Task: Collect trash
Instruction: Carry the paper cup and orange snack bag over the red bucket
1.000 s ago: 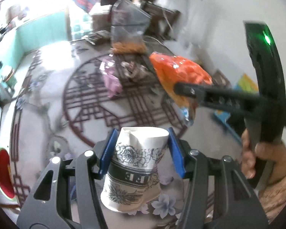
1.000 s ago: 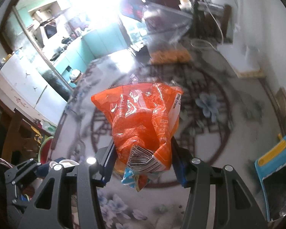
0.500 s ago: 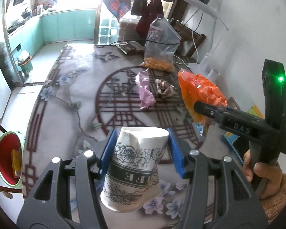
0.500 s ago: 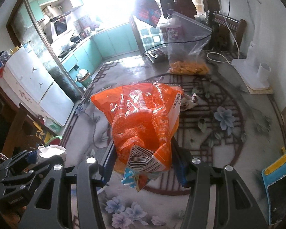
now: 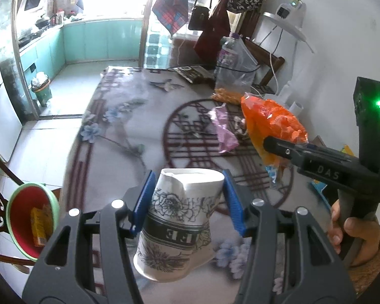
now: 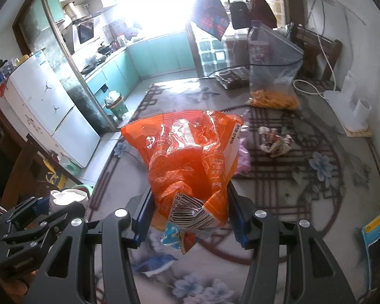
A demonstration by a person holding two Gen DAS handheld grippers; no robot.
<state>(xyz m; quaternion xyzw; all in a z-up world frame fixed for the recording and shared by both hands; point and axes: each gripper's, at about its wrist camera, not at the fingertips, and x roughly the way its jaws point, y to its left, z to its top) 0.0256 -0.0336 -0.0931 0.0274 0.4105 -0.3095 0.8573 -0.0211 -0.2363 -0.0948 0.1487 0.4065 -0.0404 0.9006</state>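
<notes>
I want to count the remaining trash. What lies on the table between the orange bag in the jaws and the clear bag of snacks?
A crumpled wrapper lies there, seen in the right wrist view.

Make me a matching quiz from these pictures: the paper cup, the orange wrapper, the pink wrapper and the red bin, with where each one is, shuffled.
Things:
1. paper cup
2. orange wrapper
3. pink wrapper
4. red bin

Places:
A. lying on the table
B. clamped in the right gripper
C. beside the table's edge, lower down
D. clamped in the left gripper

Pairs: 1-D, 2-B, 3-A, 4-C
</notes>
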